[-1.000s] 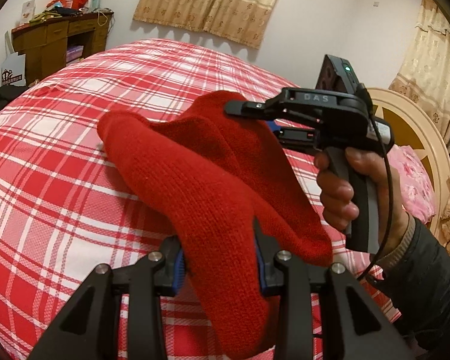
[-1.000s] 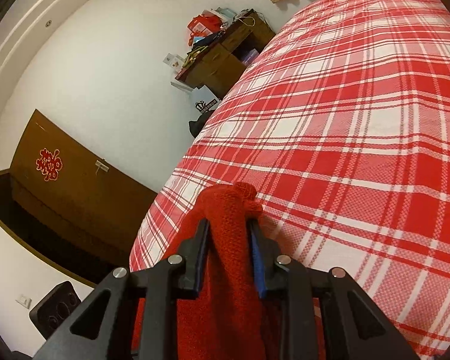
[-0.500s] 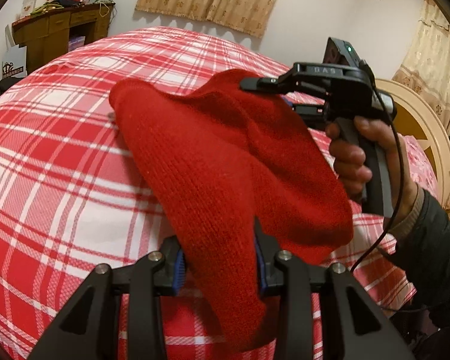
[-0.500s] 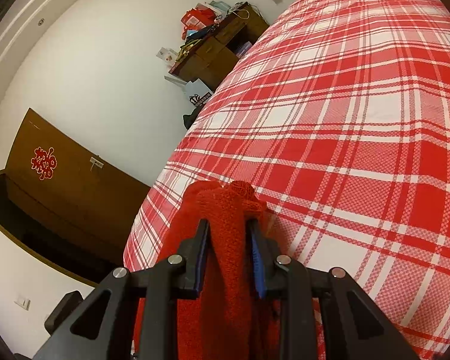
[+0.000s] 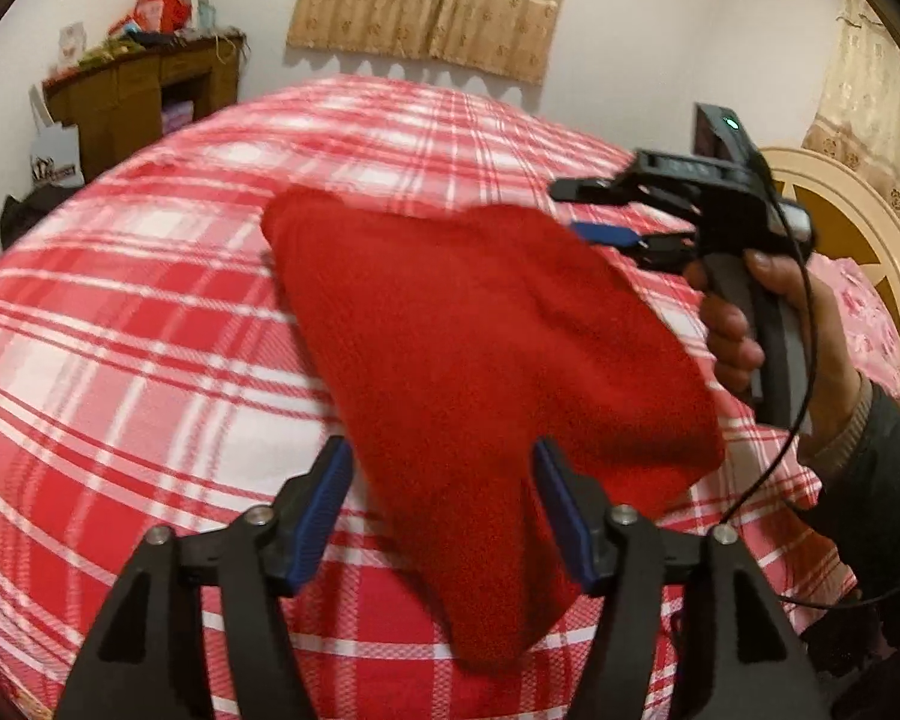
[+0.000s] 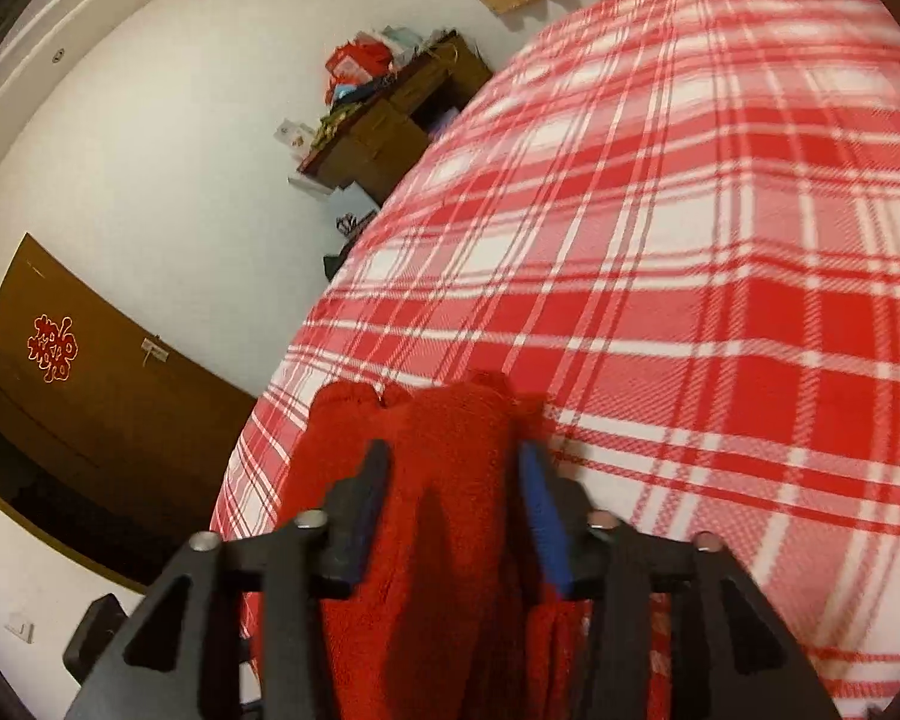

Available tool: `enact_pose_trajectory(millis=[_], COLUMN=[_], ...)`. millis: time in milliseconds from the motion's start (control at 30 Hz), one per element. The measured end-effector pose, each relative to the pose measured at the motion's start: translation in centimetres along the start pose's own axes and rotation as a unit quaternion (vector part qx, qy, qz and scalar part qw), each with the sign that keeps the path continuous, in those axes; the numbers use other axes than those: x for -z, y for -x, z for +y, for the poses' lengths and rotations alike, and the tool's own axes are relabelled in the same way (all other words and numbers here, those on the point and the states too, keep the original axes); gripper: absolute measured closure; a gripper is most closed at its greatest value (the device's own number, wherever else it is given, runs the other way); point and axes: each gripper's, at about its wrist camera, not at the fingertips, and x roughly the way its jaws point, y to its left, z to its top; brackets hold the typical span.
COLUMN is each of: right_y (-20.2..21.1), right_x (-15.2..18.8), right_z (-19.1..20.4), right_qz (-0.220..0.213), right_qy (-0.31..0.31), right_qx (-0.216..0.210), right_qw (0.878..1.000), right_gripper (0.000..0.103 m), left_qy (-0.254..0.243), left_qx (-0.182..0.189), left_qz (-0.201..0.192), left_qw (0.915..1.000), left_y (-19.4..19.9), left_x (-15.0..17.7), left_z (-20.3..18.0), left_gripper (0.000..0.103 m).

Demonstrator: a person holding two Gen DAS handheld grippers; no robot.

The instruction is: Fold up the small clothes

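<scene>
We see a red knit garment spread over the red-and-white plaid bedspread, its far corner lying toward the middle of the bed and its near end hanging down between the fingers of our left gripper. That claw stands spread — the blue pads sit clear on either side of the cloth, with gaps showing between pad and knit, so nothing is pinched there.

Our right gripper appears in the left wrist view at the garment's far right corner, held by a hand wrapped around its grey handle (a black cable trails from it toward the sleeve). Its two black fingers are apart there, one above the cloth edge and one with a blue pad just beside it. From the right wrist view the right gripper has the red knit bunched between its fingers, which look parted — we judge them loosened rather than pressed together, though blur softens the contact.

Beyond the bed we see a brown wooden desk piled with items against the white wall, beige curtains above, and a round cream headboard at right. The right wrist view also shows a dark wooden door bearing a red paper ornament.
</scene>
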Motion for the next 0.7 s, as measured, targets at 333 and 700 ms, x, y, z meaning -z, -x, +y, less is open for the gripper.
enact_pose_trajectory(millis=[333,700], right_y=[2.4,2.9], right_x=[7.9,10.2], right_z=[3.9,2.6], right_qz=[0.042,0.009], right_qy=[0.059,0.062], right_qx=[-0.109,-0.053], right_qw=[0.991,0.997], right_gripper=[0.046,0.048], left_qy=[0.030,0.052], left_qx=[-0.071,-0.081], left_qz=[-0.026,-0.027], left_qw=[0.9967,0.9950], left_y=[-2.5,-2.6], left_x=[-0.5,0.6], left_z=[2.7,3.4], left_gripper=[0.012,0.000])
